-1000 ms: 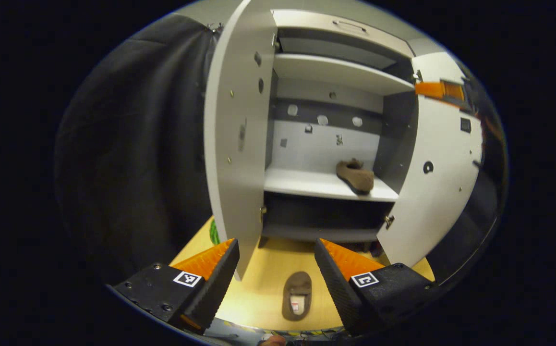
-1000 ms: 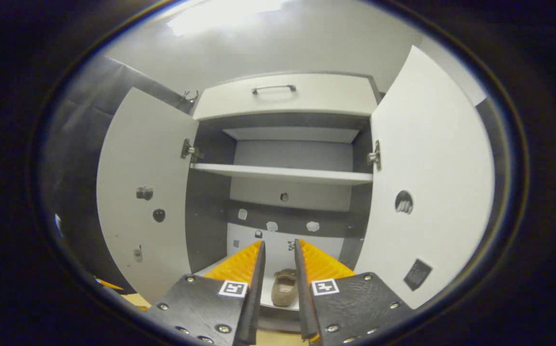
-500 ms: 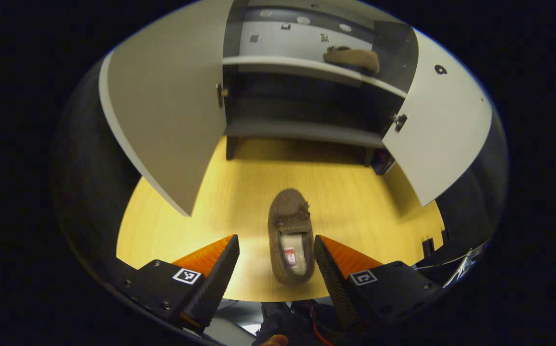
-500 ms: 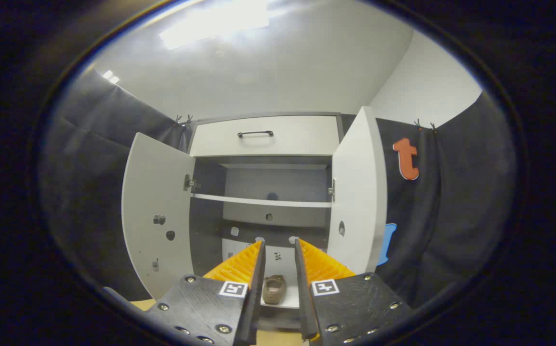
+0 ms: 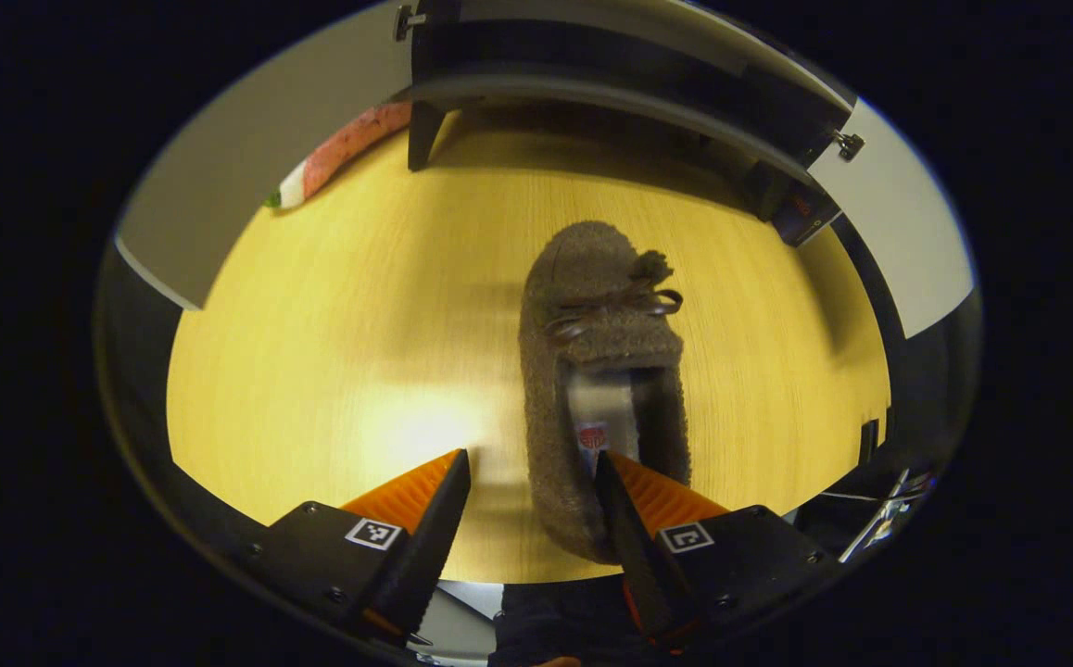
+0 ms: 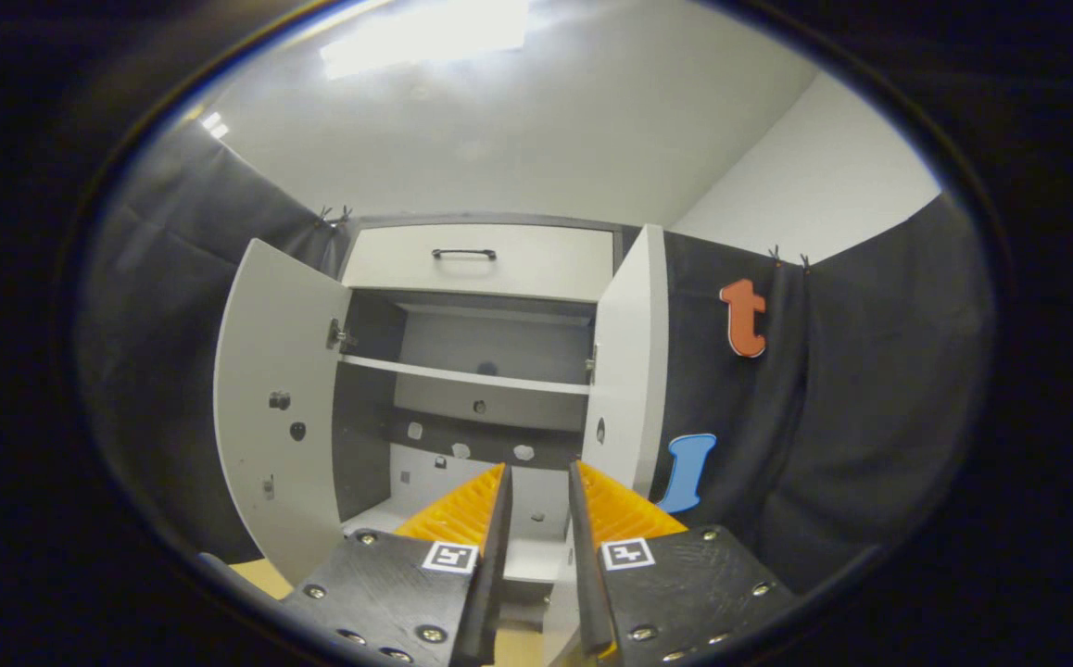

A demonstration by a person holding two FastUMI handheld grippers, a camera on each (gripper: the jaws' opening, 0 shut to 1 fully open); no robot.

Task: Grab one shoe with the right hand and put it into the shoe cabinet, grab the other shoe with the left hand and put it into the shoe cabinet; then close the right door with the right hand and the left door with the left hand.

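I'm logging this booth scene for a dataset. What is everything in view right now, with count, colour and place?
Shoe: one, fuzzy brown with a small bow, on the wooden floor in front of the cabinet, heel end between the left gripper's fingers.
Shoe cabinet: one, white with a dark interior, against the cloth wall, shelves exposed.
Cabinet doors: two, white, both swung open, left door and right door.
Drawer: one, white with a dark handle, above the open compartment.
Floor: one, light wood, under the shoe.
Left gripper: one, jaws open, low over the floor, astride the shoe's heel.
Right gripper: one, jaws narrowly apart with nothing between them, pointing at the cabinet.
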